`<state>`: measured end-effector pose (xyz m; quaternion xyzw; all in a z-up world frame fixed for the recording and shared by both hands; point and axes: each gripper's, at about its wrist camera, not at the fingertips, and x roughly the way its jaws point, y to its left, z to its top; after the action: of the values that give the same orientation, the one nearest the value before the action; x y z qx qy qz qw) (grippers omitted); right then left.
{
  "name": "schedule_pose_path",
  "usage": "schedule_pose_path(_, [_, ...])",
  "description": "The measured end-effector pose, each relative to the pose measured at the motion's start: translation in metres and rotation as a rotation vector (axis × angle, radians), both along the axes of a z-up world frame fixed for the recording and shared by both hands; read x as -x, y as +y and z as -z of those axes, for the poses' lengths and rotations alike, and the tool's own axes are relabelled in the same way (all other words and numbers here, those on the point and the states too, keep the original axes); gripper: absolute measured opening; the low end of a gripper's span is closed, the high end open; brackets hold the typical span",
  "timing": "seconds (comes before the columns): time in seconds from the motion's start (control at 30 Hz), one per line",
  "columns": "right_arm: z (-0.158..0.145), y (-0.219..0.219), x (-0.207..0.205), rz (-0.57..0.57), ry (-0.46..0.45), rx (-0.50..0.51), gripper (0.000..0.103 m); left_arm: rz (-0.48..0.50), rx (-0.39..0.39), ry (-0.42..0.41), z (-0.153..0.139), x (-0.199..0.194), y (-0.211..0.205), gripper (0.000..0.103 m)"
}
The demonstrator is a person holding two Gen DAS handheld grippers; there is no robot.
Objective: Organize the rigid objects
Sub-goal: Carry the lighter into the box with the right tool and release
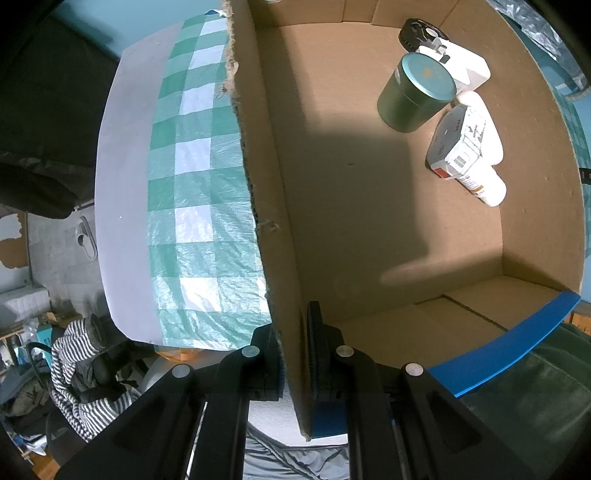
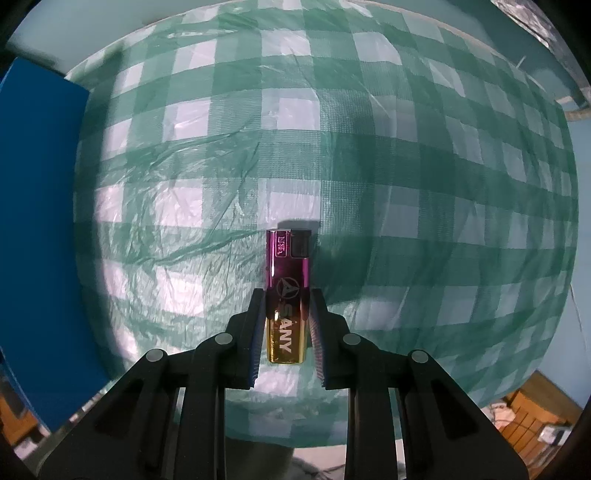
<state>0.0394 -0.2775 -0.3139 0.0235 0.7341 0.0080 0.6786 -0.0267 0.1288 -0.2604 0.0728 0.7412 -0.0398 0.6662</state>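
Pinching the near wall of the cardboard box (image 1: 369,221), the left gripper (image 1: 295,354) is steadying it, one pad outside the wall and one inside, pressed together on the cardboard. The box is sitting on the checked tablecloth (image 1: 199,206), close to the table's edge, and things are already lying in its far right corner: a green tin (image 1: 415,94) standing upright, a white charger (image 1: 467,68) behind it with a black round thing (image 1: 413,31) beyond, a small printed carton (image 1: 456,142) leaning over a white bottle (image 1: 484,184) that is lying on its side. Out on the open cloth, well apart from anything else, the right gripper (image 2: 288,325) is closing on a purple and gold lighter (image 2: 288,291), which is lying flat with its cap end pointing away; the fingers are sitting against both long sides of its gold lower half, so it looks pinched, though not yet raised. The step in hand seems to be the pick-up of this lighter, with the sorting partly done. The next move is probably calling for a straight lift clear of the crinkled plastic, then a carry over the box wall to the bare floor near the other items, keeping the grip firm since the glossy casing could be slipping between the pads
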Motion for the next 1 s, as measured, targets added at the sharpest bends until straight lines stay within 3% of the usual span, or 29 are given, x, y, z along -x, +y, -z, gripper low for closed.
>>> schedule_pose_path(0.6, [-0.066,0.028,-0.004,-0.142,-0.071,-0.061,0.023,0.010,0.003,-0.001,-0.001,-0.001,0.000,0.010])
schedule_pose_path(1.0, [-0.108,0.097,-0.045,-0.267,-0.149,-0.113,0.023,0.006,0.010,-0.006,0.000,-0.002,0.002,0.010])
